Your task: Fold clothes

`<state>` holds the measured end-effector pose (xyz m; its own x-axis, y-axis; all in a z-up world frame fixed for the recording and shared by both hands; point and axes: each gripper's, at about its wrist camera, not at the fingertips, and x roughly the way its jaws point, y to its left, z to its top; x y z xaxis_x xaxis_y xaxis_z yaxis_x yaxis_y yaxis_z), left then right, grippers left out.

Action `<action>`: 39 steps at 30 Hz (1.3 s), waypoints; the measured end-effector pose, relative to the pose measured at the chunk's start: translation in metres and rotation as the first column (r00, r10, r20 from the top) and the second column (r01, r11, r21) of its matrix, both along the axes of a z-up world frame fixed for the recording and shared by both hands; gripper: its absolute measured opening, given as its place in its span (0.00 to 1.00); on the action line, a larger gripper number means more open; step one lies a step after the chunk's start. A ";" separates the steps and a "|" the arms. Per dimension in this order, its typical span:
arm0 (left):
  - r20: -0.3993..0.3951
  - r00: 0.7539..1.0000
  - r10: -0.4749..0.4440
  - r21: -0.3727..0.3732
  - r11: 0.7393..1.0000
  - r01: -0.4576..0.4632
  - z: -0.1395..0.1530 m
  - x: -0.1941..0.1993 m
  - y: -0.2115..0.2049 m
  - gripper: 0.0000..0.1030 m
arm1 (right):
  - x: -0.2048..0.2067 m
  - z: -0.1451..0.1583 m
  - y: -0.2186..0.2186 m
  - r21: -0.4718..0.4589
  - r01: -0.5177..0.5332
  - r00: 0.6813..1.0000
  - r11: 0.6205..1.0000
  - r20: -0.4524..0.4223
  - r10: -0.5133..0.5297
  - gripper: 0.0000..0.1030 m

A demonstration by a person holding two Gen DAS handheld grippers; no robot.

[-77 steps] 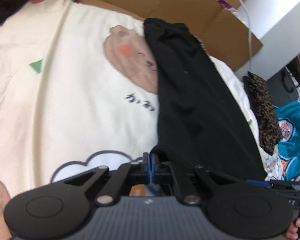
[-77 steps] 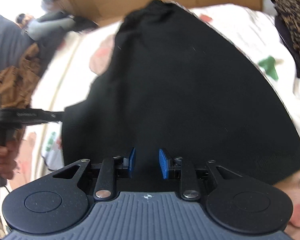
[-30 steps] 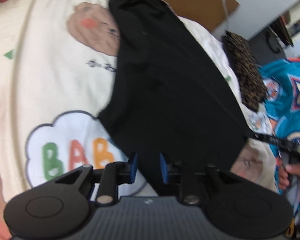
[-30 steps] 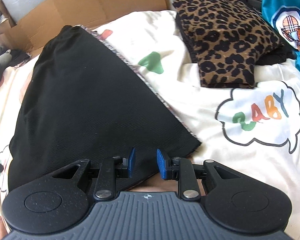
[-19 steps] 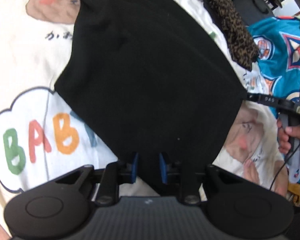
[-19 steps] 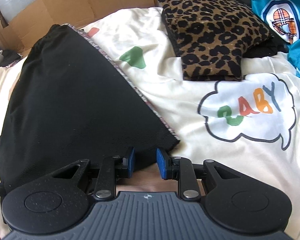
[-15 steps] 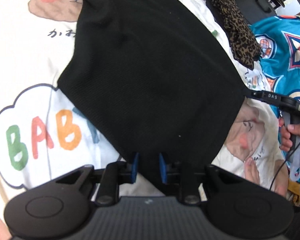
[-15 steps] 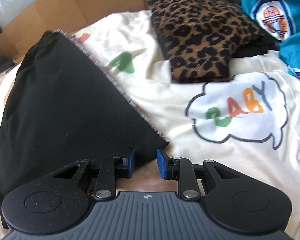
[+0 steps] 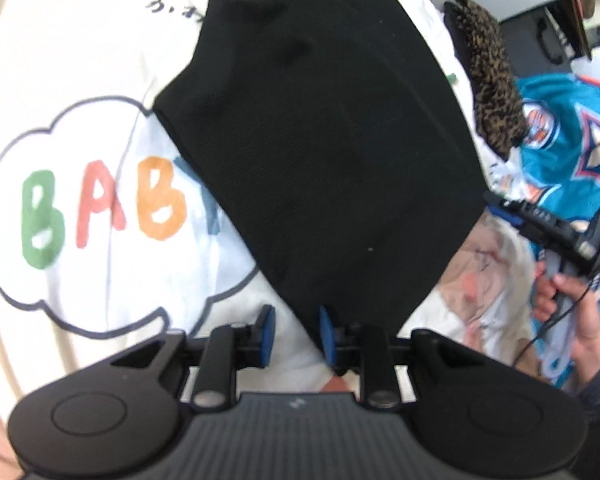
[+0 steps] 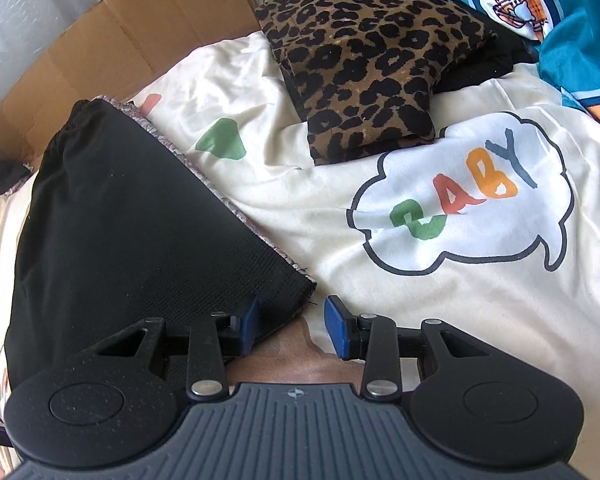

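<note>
Both pairs of blue-padded jaws stand parted and grip nothing: the left gripper (image 9: 294, 334) hovers over the near corner of a black garment (image 9: 324, 128), its right pad against the cloth's edge and its left pad over bare sheet, while the right gripper (image 10: 293, 326) sits at the garment's other near corner, the hem's tip lying just inside its left pad. The black garment (image 10: 132, 232) lies flat and spread on a cream bedsheet (image 10: 440, 292), narrowing toward a gathered waistband at the far edge of the bed; a strip of pale patterned fabric shows along its right-hand border in the right wrist view. A cloud-shaped print reading "BABY" (image 9: 100, 216) lies on the sheet left of the garment, partly covered by it, and a second such print (image 10: 464, 196) lies to the garment's right. A folded leopard-print garment (image 10: 372, 48) rests toward the bed's far right corner, well apart from the black one, with a teal jersey (image 10: 540, 12) beside it at the right edge. Flattened cardboard (image 10: 112, 40) stands beyond the bed's far edge. In the left wrist view a hand (image 9: 572, 300) holds the right gripper's handle at the garment's right corner.
</note>
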<state>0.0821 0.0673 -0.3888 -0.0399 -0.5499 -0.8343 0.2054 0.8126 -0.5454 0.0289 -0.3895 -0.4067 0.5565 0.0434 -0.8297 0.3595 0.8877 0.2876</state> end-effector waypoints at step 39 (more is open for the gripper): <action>-0.210 0.961 0.180 -0.367 0.897 -0.248 -0.060 0.000 0.019 0.33 | -0.004 -0.006 -0.020 0.118 0.026 1.000 0.993 0.007 -0.027 0.41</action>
<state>0.0824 0.0864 -0.4485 -0.0040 -0.8380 -0.5457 -0.0703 0.5446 -0.8358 0.0252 -0.4091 -0.4125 0.5655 0.1258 -0.8151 0.3798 0.8376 0.3927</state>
